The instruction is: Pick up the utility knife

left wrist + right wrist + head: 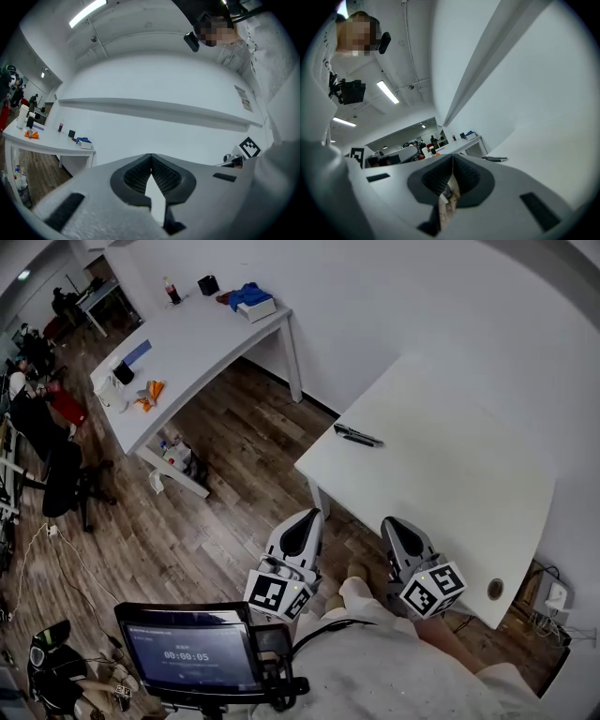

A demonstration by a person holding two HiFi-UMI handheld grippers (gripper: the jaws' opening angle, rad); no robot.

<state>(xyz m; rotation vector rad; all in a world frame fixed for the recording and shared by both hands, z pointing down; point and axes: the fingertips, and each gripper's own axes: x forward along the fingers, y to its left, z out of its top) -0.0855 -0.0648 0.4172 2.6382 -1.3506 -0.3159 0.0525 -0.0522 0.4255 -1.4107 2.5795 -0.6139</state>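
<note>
The utility knife (357, 436), dark and slim, lies near the far left corner of the white table (450, 484) in the head view. It also shows small in the right gripper view, as the utility knife (494, 159) just right of the jaws and well beyond them. My left gripper (313, 514) hovers over the floor off the table's near left corner. Its jaws meet with nothing between them, as the left gripper (150, 157) shows. My right gripper (388, 521) is at the table's near edge, and the right gripper (452, 158) is shut and empty. Both point level towards the table.
A second white table (187, 343) stands at the back left with a bottle, a blue cloth and orange items. A black office chair (61, 479) is on the wooden floor at left. A small screen (192, 652) hangs in front of the person. A white wall borders the near table.
</note>
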